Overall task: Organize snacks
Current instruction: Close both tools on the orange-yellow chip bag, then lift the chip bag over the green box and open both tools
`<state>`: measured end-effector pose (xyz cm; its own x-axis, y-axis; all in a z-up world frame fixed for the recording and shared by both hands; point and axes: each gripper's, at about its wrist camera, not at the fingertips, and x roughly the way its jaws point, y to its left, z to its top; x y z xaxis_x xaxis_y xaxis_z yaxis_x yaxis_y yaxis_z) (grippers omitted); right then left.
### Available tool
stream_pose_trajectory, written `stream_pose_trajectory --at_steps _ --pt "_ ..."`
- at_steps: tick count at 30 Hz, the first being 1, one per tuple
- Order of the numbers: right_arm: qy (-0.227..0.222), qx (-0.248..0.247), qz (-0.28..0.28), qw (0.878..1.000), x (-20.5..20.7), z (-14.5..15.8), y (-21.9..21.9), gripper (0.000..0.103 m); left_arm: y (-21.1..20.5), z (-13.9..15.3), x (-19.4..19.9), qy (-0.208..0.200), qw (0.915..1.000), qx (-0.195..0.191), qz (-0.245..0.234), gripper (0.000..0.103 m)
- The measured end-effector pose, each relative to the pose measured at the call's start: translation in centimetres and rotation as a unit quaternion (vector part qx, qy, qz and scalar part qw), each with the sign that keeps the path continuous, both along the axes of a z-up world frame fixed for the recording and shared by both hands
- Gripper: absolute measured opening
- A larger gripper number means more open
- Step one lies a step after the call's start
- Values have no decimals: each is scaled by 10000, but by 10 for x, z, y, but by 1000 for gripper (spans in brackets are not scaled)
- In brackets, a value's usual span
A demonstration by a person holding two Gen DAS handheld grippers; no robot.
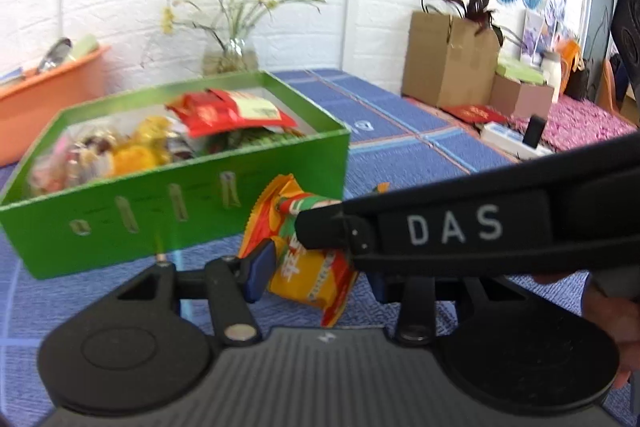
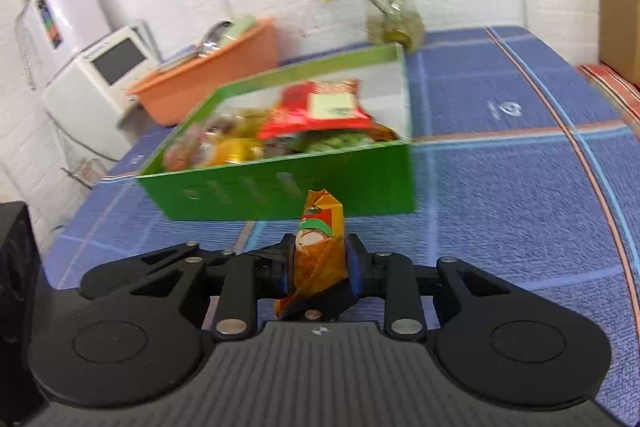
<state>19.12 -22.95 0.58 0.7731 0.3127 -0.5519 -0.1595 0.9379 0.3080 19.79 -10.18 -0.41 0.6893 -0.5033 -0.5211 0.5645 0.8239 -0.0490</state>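
Observation:
A green box (image 1: 192,211) (image 2: 320,183) stands on the blue cloth, filled with snack packs, a red pack (image 1: 228,113) (image 2: 320,105) on top. My right gripper (image 2: 318,263) is shut on an orange-yellow snack packet (image 2: 318,247) just in front of the box's near wall. In the left wrist view the same packet (image 1: 304,259) sits between my left gripper's (image 1: 316,275) blue pads (image 1: 260,267), and the right gripper's black finger (image 1: 328,227) reaches in from the right onto it. The left jaws stand a little wider than the packet; whether they press it is unclear.
An orange tub (image 1: 48,95) (image 2: 212,75) and a glass vase of flowers (image 1: 232,57) (image 2: 394,27) stand behind the box. Cardboard boxes (image 1: 448,67) and a power strip (image 1: 512,141) lie at the right. A white appliance (image 2: 100,79) stands at the far left.

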Motion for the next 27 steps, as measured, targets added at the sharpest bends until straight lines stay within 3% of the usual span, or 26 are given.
stream_pose_trajectory --at_steps 10,18,23,27 --pt "-792 -155 760 9938 -23 34 59 48 62 35 -40 -763 9950 -302 573 43" --pt "-1625 -509 1218 9778 -36 46 96 48 93 55 -52 -1306 9869 -304 894 43" --pt "-1742 -332 1152 9774 -7 59 95 47 88 66 -24 -1540 9843 -7 866 43" --pt "-1769 -71 908 9800 29 67 83 46 83 76 16 -1643 9825 -168 862 44"
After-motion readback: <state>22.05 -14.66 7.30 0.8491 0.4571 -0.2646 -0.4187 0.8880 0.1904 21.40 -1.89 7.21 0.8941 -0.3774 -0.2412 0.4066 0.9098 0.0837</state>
